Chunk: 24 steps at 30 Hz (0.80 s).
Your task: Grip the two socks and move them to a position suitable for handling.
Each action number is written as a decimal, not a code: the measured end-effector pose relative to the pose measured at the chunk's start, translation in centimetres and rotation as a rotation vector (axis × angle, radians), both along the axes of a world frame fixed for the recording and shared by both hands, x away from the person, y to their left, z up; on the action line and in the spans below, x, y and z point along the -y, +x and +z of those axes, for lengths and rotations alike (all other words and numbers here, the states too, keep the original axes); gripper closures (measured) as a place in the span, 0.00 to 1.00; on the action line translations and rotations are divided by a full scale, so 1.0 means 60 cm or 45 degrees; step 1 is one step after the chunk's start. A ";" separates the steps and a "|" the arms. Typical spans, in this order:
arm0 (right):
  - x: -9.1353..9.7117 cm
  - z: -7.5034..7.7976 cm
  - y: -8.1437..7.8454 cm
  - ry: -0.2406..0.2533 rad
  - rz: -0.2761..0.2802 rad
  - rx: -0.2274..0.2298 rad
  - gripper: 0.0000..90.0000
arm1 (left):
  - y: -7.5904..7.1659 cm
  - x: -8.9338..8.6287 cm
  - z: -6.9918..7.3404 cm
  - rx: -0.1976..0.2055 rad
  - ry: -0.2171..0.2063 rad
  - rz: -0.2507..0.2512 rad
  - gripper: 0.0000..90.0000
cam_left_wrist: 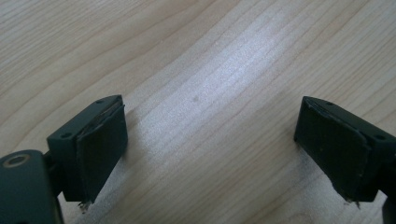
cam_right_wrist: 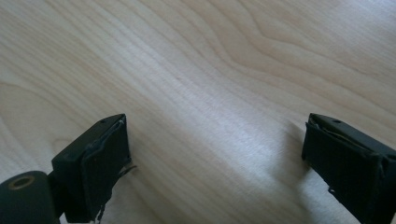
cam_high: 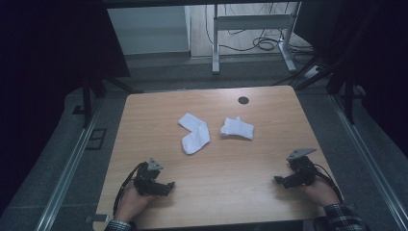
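High view: two plain white socks (cam_high: 195,134) (cam_high: 237,128), no readable writing.

Lab or test room: wooden worktop (cam_high: 211,159) between aluminium floor rails (cam_high: 67,173), loose cables (cam_high: 262,44), metal desk frame (cam_high: 252,21).

Left gripper (cam_high: 169,185), right gripper (cam_high: 278,180): black bodies, grey three-cornered top plates, black trailing cables. Jaws black, worn rubber pads (cam_left_wrist: 100,154), small screws. Plaid sleeve (cam_high: 342,217) behind the right gripper.
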State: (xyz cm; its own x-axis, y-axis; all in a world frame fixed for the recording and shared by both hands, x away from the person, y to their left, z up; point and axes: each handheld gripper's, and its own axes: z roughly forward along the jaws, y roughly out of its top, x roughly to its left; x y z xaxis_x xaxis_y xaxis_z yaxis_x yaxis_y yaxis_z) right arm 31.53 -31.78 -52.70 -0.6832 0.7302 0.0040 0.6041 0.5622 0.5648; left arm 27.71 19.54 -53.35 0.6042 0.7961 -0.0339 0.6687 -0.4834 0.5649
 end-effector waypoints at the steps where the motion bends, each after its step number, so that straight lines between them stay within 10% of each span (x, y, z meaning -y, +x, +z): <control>1: 0.000 0.000 0.000 0.000 0.000 0.000 0.08 | 0.000 0.000 0.000 0.000 0.000 0.000 0.10; 24: 0.005 -0.002 0.004 0.011 -0.013 0.011 0.08 | 0.002 -0.002 -0.005 0.037 -0.028 -0.010 0.10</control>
